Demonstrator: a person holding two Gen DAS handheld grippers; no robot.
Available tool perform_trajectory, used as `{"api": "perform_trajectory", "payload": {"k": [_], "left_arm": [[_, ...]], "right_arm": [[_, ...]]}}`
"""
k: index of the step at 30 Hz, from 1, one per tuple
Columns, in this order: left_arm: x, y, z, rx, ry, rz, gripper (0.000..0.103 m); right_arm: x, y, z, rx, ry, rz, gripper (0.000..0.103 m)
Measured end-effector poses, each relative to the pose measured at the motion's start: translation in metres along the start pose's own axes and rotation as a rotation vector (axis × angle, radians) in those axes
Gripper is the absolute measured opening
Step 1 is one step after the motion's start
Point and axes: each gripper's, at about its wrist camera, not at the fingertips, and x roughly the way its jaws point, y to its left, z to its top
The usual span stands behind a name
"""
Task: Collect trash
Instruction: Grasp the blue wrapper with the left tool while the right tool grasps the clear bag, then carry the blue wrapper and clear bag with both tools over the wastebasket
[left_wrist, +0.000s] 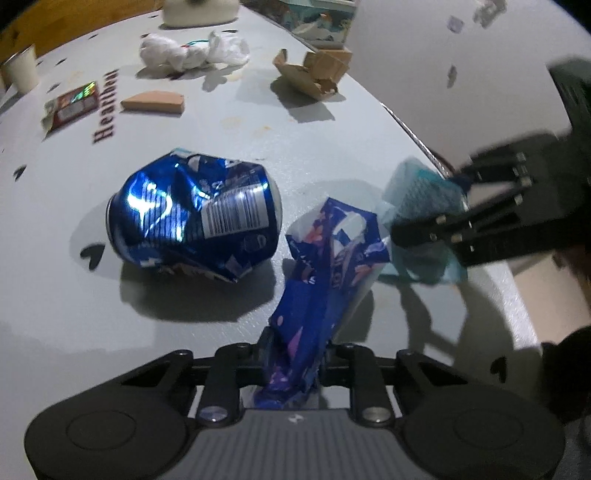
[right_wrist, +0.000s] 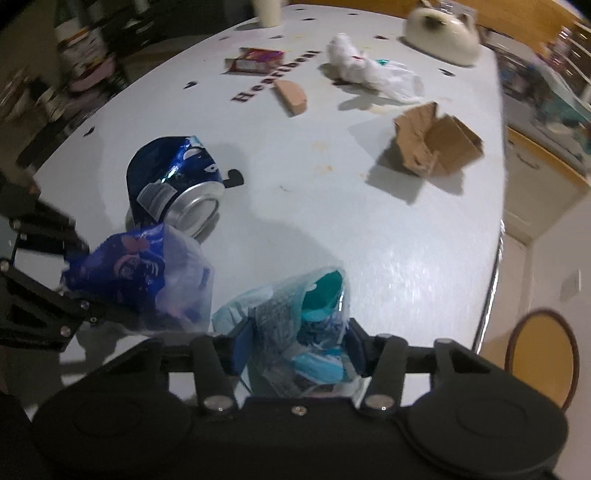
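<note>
Right gripper (right_wrist: 297, 345) clamps teal wrapper (right_wrist: 295, 321) | left gripper (right_wrist: 79, 291) grips blue wrapper (right_wrist: 140, 273) | crushed can (right_wrist: 173, 184) on white table (right_wrist: 369, 229)

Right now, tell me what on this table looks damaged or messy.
The blue aluminium drink can lies on its side, badly crushed. A torn brown cardboard box sits flattened open, beside crumpled white tissue. Faint brownish stains mark the white table.

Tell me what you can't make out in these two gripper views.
- Trash bin: in neither view.
- Blue wrapper: lower end hidden between the left tongs, left view.
- Teal wrapper: print blurred, right view; in the left view the right tongs cover part of it.
- Can: brand unreadable, crushed and glared.
- Cup: cut off by the left view's edge.
</note>
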Motion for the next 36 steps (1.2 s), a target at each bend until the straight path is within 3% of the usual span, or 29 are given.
{"api": "perform_trajectory", "payload": {"k": [7,15,25,32,36], "left_arm": [[-0.023,-0.004,-0.015,-0.134,-0.068,-0.005,0.016],[-0.065,-0.011,-0.022,-0.281,-0.191,0.026,0.016],[-0.121,-0.048,-0.002,-0.304,-0.354,0.054,0.016],[-0.124,-0.093,0.019,-0.304,-0.404,0.077,0.016],[-0.115,-0.123,0.037,-0.316,-0.412,0.097,0.016]], "right_arm": [[-0.018,0.009,-0.018,0.112,-0.024,-0.072,0.048],[-0.066,0.010,-0.029,0.217,-0.143,-0.121,0.048],[-0.138,0.010,-0.041,0.266,-0.324,-0.138,0.047],[-0.179,-0.020,-0.051,0.329,-0.382,-0.191,0.047],[-0.194,-0.052,-0.060,0.337,-0.416,-0.175,0.047]]}}
